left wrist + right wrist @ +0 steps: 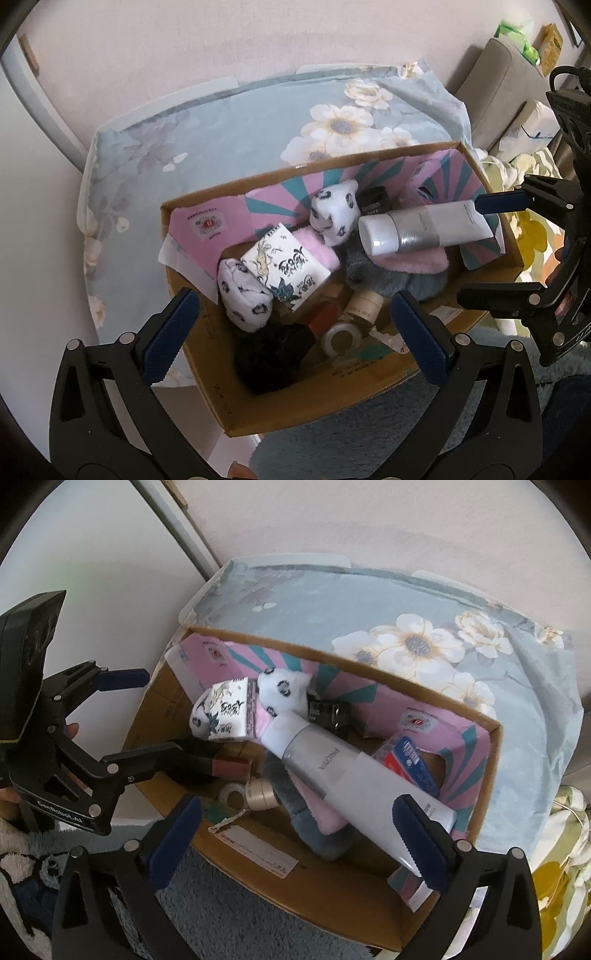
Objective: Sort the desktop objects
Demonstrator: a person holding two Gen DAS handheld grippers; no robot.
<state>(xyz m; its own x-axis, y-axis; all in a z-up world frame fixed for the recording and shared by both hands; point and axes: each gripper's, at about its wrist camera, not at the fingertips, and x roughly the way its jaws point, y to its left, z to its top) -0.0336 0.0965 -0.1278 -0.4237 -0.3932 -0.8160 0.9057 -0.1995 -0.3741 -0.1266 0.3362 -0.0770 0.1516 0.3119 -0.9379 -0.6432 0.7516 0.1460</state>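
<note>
While you hold both grippers over the cardboard box (303, 402), this is how things lie:

Box: it sits on a table under a floral cloth (221, 133), with a pink-and-teal paper lining (280, 199) along its far wall.

Tube: the white-and-silver tube (332, 771) lies slanted on top of the pile in the box — its cap end points toward the far wall, and its flat end reaches the near right corner.

Your right gripper (295, 843): the jaws are spread wide and clasp nothing. The tube's flat end lies just beside the right finger (417, 842); whether it touches the pad you cannot tell from here.

Your left gripper (295, 336): released as well, jaws wide apart, poised above the near side of the box with nothing between the pads.

Under the tube: pink and grey fluffy cloths (314, 823).

Left part of the box: a patterned notebook (286, 271) leans between two white rolled socks (243, 299) with dark prints — the second sock (334, 214) stands near the far wall.

Near wall: a beige jar (364, 304), a roll of clear tape (341, 338) and a black bundle (273, 354).

Far right corner: a blue-and-red packet (410, 760) and a small black item (330, 712).
</note>
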